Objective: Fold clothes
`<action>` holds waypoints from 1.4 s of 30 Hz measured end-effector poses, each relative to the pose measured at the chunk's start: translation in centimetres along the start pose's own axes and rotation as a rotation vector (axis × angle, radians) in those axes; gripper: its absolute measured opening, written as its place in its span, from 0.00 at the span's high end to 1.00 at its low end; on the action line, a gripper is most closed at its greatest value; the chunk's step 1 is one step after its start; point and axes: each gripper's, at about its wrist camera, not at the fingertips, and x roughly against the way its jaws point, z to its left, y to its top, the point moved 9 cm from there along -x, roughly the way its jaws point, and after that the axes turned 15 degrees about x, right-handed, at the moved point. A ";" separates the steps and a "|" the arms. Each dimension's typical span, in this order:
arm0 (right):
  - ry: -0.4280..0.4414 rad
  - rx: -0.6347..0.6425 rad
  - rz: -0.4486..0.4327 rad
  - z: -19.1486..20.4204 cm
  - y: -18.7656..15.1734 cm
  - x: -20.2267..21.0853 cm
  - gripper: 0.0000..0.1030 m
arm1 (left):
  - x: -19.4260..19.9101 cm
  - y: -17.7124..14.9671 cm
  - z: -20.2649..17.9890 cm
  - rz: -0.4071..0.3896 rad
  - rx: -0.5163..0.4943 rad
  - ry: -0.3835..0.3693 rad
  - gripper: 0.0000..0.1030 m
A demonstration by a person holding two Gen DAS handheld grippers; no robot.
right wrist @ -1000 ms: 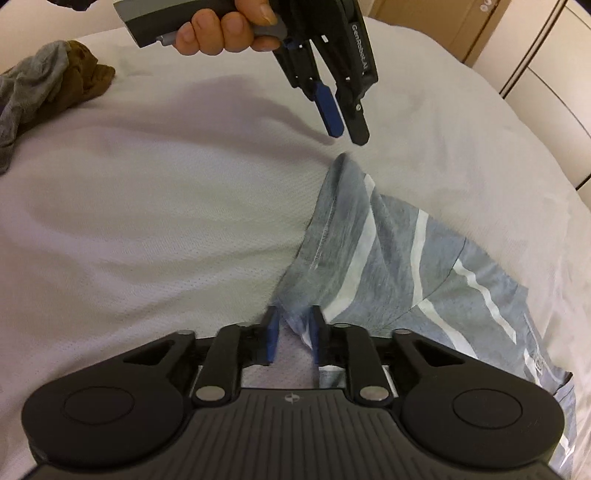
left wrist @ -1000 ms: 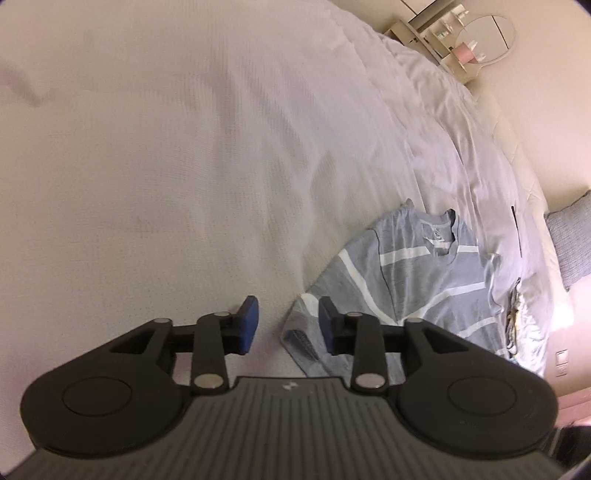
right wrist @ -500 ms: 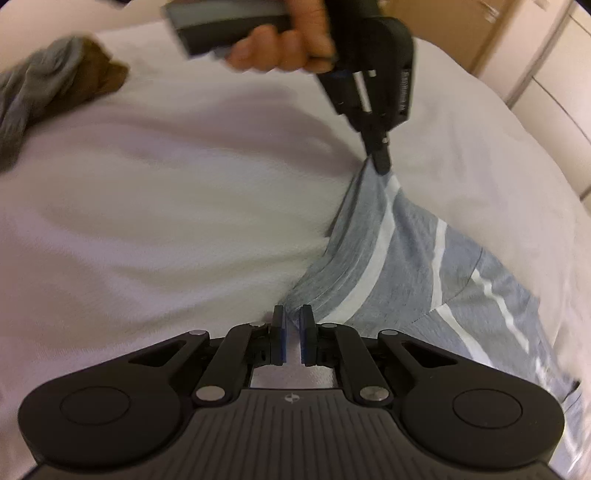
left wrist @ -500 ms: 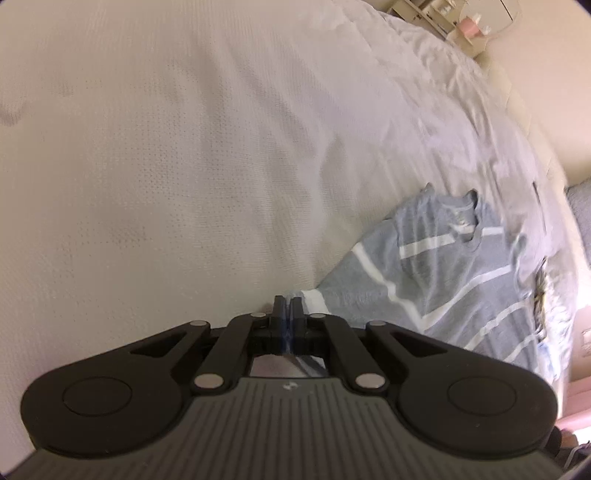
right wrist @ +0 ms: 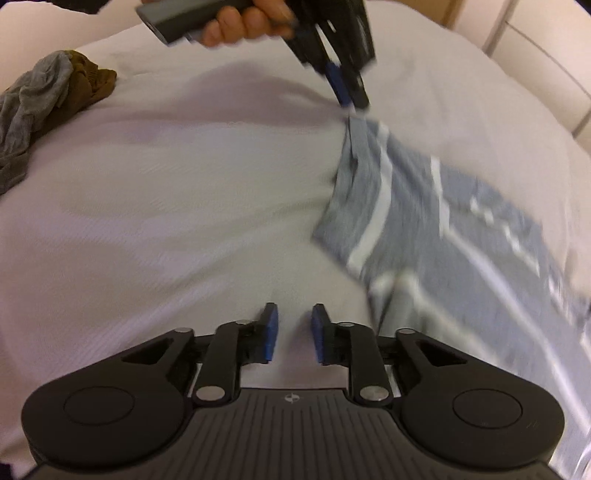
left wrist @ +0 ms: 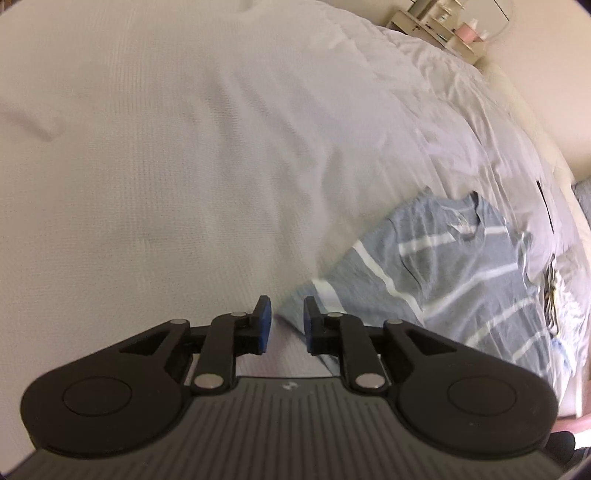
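Observation:
A grey T-shirt with white stripes (left wrist: pixel 454 273) lies spread on the white bed, its collar toward the far side. My left gripper (left wrist: pixel 286 310) hovers at the shirt's near corner. Its jaws are opening; the corner of cloth lies loose between the blue pads (left wrist: pixel 263 323), which do not press on it. From the right wrist view, that left gripper (right wrist: pixel 351 101) is in a hand just above the raised tip of the shirt (right wrist: pixel 406 221). My right gripper (right wrist: pixel 295 321) is left of the shirt, jaws opening over bare sheet, nothing between them.
A crumpled heap of grey and brown clothes (right wrist: pixel 48 96) lies at the bed's far left. Wardrobe doors (right wrist: pixel 535 55) stand beyond the bed. A dresser with a round mirror (left wrist: pixel 461 26) and a pillow (left wrist: pixel 583 195) sit past the shirt. White bedding (left wrist: pixel 184 166) stretches to the left.
Half a second ago both grippers were shut at the shirt's edge; now both have opened and let the cloth go. My right gripper has slid left off the shirt onto bare sheet.

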 end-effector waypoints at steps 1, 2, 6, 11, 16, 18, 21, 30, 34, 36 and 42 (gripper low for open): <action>0.009 -0.026 0.013 0.6 -0.9 0.5 0.72 | 0.6 -0.8 -0.4 -0.004 -0.017 0.005 0.81; 0.016 -0.045 0.024 1.2 -1.6 0.9 0.70 | 1.1 -1.7 -0.9 -0.005 -0.036 0.011 0.78; 0.037 -0.141 0.053 3.5 -4.4 4.3 0.68 | 2.8 -6.6 -3.5 0.003 -0.118 0.024 0.72; -0.035 -0.236 0.038 4.9 -8.2 10.9 0.59 | 4.2 -15.3 -8.9 0.052 -0.314 0.020 0.65; -0.136 -0.294 0.112 4.5 -16.3 17.0 0.47 | 4.7 -25.2 -14.2 0.182 -0.369 -0.047 0.61; -0.168 -0.345 0.159 4.1 -20.9 18.6 0.46 | 4.6 -28.7 -15.6 0.224 -0.343 -0.040 0.60; -0.170 -0.489 0.200 3.0 -27.7 20.3 0.46 | 4.2 -32.8 -16.8 0.258 -0.277 0.014 0.60; -0.087 -0.958 0.103 -1.4 -41.0 23.1 0.46 | 4.1 -40.3 -19.6 0.176 -0.378 0.181 0.59; -0.042 -0.935 0.123 -1.3 -43.3 22.3 0.46 | 3.2 -43.1 -20.6 0.155 -0.617 0.223 0.59; -0.023 -0.906 0.118 -1.1 -43.8 21.4 0.46 | 2.9 -43.6 -20.9 0.148 -0.660 0.216 0.60; 0.051 -0.957 0.081 -1.0 -45.4 18.4 0.46 | 2.2 -44.1 -21.9 0.132 -0.735 0.214 0.69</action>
